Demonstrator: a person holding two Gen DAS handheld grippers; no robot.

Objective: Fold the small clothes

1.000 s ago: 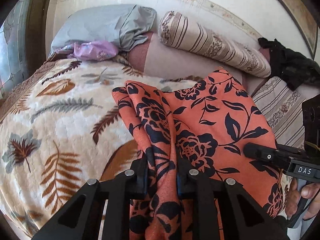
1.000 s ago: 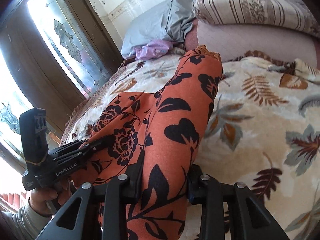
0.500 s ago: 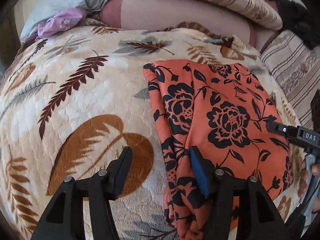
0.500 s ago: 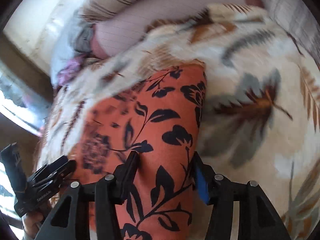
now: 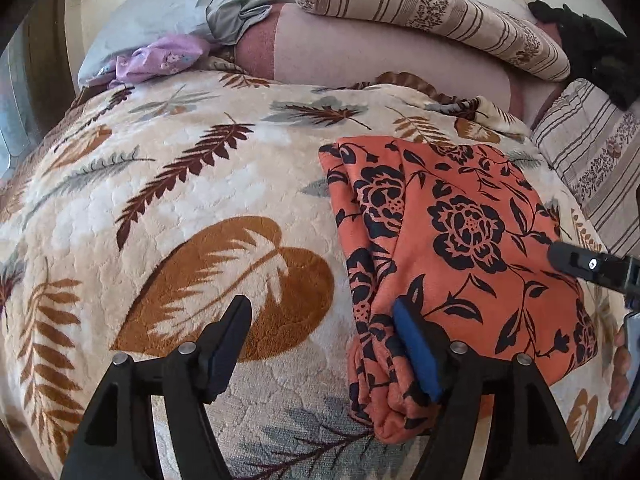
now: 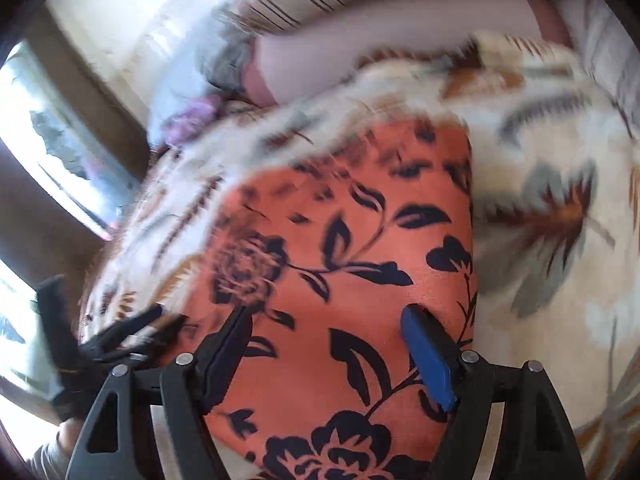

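Observation:
An orange cloth with black flowers [image 5: 460,240] lies folded flat on the leaf-patterned blanket [image 5: 180,208]. My left gripper [image 5: 324,340] is open and empty, its jaws wide apart just above the blanket at the cloth's near left edge. In the right wrist view the same cloth [image 6: 352,264] fills the middle. My right gripper [image 6: 328,344] is open and empty over it. The right gripper also shows at the right edge of the left wrist view [image 5: 592,268]. The left gripper shows blurred at the lower left of the right wrist view [image 6: 120,336].
Striped pillows [image 5: 432,16], a grey pillow [image 5: 192,12] and a purple garment [image 5: 160,58] lie at the head of the bed. A dark garment [image 5: 600,48] lies at the far right. A window [image 6: 52,176] is to the left.
Both grippers held the cloth up a second ago, then lowered it onto the blanket and opened. The cloth now lies flat and released. The right wrist view is still blurred by motion.

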